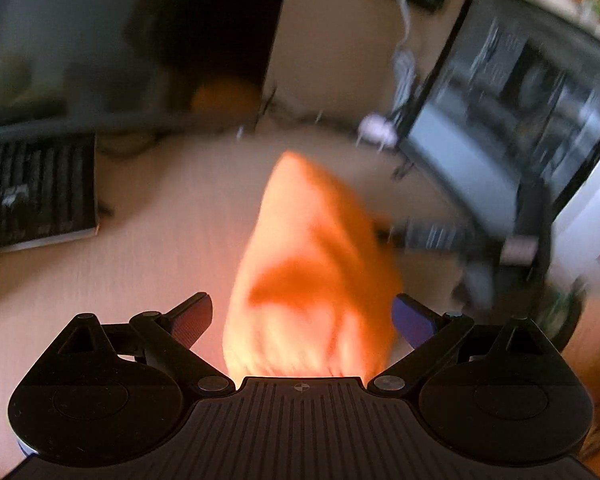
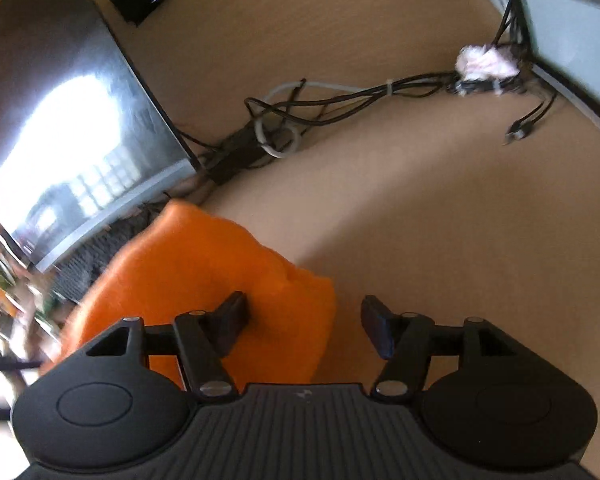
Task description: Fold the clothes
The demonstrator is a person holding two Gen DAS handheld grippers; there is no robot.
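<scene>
the orange cloth (image 1: 312, 264) lay bunched on the surface (image 1: 140, 280), between the wide-apart pads of the left tool (image 1: 302, 316), not pinched. the right tool (image 2: 304, 320) stood half open beside its edge (holding nothing), probably to take a corner.

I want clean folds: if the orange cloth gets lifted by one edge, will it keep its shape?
Probably not. The orange cloth lies bunched in soft rounded folds on the desk, so it likely droops. It looks fuzzy, so probably light and not slippery.
</scene>
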